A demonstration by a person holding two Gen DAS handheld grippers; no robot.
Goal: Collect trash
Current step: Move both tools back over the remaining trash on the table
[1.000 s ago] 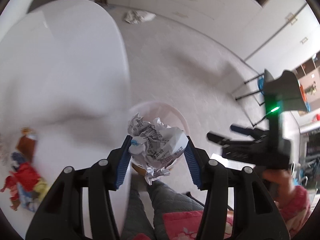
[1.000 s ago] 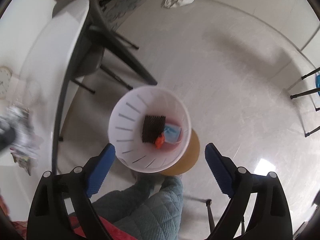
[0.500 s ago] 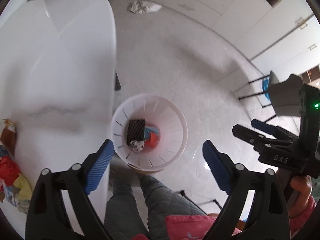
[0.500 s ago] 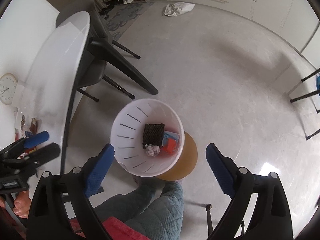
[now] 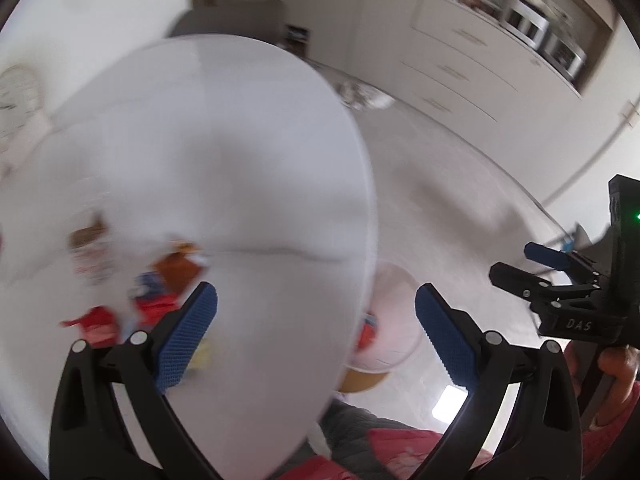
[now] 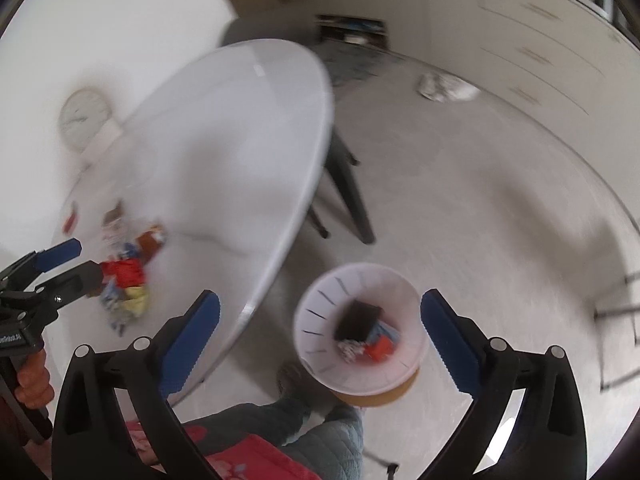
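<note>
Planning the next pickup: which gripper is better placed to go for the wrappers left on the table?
Left, probably. The left gripper is open, empty and right beside the wrapper pile on the white table. The right gripper, also open, is over the table's edge and the white bin.

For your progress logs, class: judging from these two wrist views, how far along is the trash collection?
Done: the white bin on the floor already holds a crumpled paper ball, a black piece and red and blue scraps. In hand: nothing; the left gripper and right gripper are both open and empty. Left: the colourful wrappers on the white table.
</note>
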